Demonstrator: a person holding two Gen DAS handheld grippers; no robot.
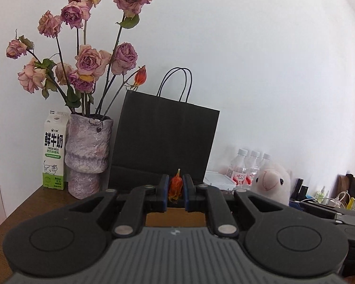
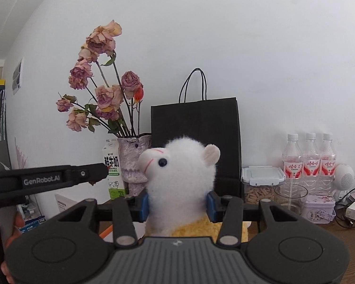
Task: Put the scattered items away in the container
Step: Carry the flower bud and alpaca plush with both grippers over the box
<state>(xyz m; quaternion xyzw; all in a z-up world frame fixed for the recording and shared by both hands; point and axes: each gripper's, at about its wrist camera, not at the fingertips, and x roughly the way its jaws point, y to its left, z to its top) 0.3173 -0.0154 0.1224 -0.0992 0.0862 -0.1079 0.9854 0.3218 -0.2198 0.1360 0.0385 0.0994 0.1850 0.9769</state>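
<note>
Both my hand-held grippers are loaded, in front of the black paper bag (image 2: 196,142).
My right hand-held gripper (image 2: 177,204) clamps the white plush alpaca (image 2: 179,177) by its neck; my left hand-held gripper (image 1: 176,190) pinches a dried orange flower bud (image 1: 175,185), both lifted above the surface (image 1: 23,210).

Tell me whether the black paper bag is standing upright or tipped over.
Upright: the black paper bag stands against the wall with its handles pointing up. Whether it holds anything cannot be told.
</note>
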